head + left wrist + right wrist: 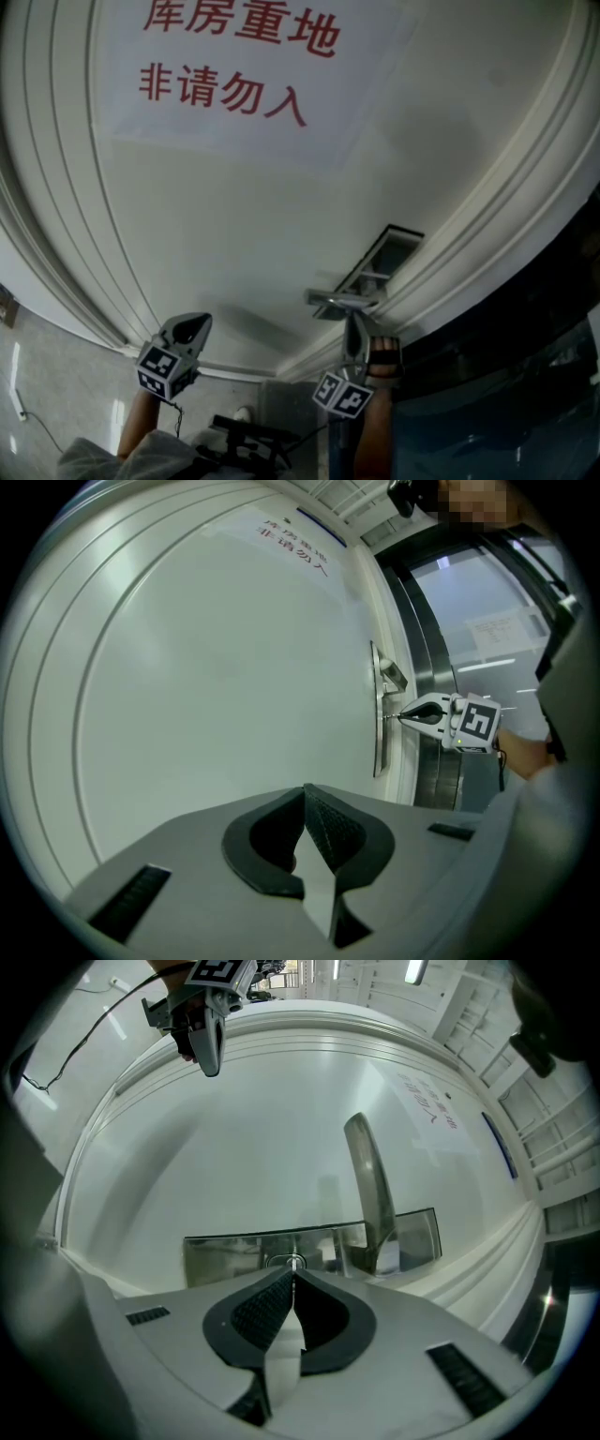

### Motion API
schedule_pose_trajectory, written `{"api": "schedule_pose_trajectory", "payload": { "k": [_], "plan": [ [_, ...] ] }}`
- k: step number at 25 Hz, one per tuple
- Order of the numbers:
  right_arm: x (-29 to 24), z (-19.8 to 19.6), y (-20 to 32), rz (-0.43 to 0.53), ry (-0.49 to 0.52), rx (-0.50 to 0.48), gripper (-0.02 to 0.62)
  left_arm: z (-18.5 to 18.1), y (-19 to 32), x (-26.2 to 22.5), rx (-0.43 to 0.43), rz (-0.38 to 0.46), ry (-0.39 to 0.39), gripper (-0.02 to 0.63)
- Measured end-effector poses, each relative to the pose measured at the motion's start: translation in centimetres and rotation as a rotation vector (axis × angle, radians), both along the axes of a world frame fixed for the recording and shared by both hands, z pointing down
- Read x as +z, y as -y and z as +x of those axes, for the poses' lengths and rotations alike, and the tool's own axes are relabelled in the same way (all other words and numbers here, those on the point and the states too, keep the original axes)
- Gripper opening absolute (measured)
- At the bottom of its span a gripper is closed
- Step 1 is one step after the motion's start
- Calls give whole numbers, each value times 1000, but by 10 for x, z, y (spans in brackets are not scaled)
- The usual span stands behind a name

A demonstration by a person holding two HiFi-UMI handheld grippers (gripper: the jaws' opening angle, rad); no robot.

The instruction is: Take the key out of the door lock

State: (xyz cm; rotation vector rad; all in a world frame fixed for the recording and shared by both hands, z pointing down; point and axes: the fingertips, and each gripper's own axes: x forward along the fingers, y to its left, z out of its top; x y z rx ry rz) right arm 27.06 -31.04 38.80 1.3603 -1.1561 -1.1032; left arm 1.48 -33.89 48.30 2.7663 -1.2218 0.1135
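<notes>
Right gripper [292, 1273] clamped on key [293, 1258], key in door lock [225, 1252]

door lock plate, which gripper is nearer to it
Right. The right gripper has its tips at the lock plate, shut on the key in it. The left gripper is off to the side, in front of the bare door panel, empty.

One door [281, 216] carries one lock plate [234, 1251]. On that plate sit one lever handle [370, 1185] and one key [293, 1262] (only a thin sliver shows at the keyhole). Up the door from the plate hangs one paper sign [244, 66] with two lines of red characters. There are two grippers: the right gripper [352, 317] at the plate and the left gripper [195, 325] well to the plate's left.
</notes>
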Motion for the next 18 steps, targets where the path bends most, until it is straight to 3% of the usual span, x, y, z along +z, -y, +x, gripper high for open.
{"api": "schedule_pose_trajectory", "payload": {
  "k": [18],
  "plan": [
    [1, 0, 1, -5, -26, 34, 18, -8, 5, -1, 9, 8, 19, 5]
  ]
}}
